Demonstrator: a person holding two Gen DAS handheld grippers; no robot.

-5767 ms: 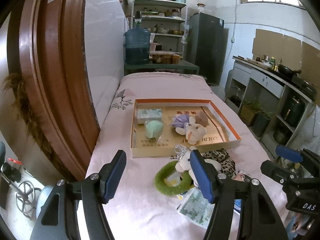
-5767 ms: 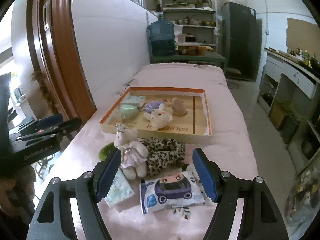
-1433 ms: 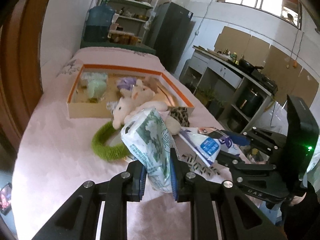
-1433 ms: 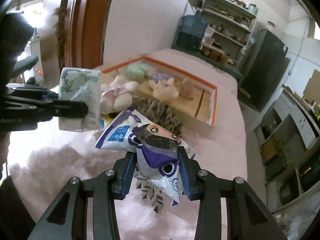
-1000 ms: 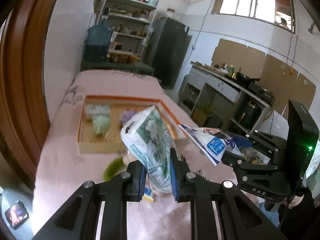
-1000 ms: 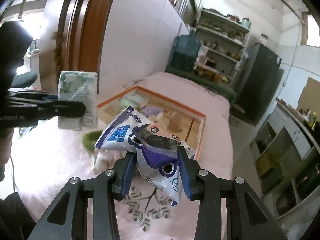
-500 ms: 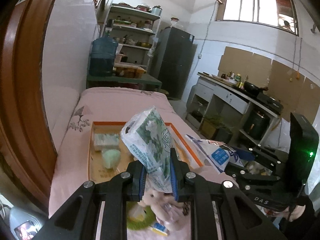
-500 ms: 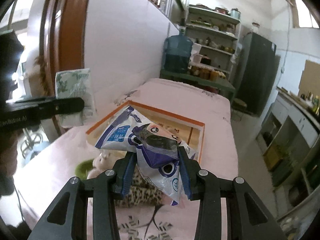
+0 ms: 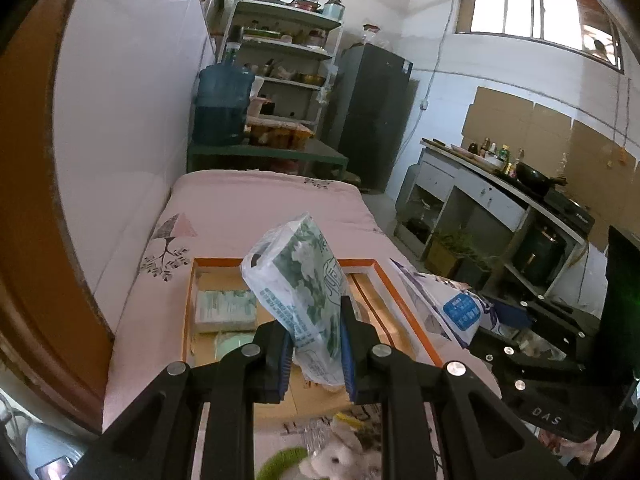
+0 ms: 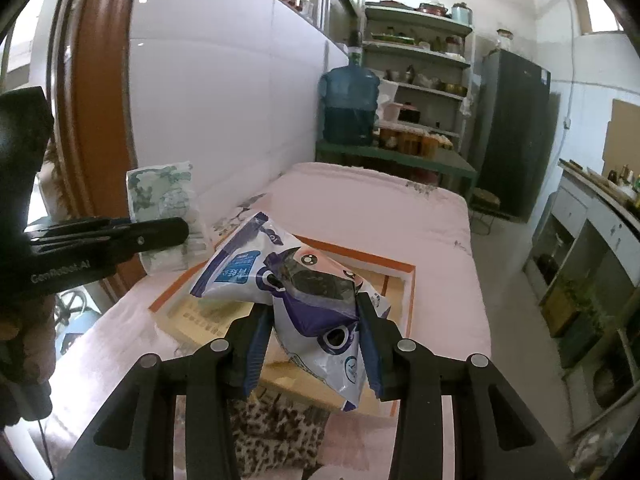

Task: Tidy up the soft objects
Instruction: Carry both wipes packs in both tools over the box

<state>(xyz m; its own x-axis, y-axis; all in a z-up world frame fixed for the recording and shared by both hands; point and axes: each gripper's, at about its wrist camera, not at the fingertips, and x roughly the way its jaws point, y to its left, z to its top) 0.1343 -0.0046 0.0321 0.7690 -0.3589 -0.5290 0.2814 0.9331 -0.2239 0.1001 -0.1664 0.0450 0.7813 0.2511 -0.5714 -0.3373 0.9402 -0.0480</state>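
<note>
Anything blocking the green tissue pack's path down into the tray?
Nothing visible. The left tool holds the green tissue pack above the tray; another tissue pack lies in the tray's left side, bare floor beside it.

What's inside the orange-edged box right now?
In the orange-edged box, a pale green tissue pack and a mint round item show at its left side. The green tissue packet in the left gripper hides the middle.
</note>
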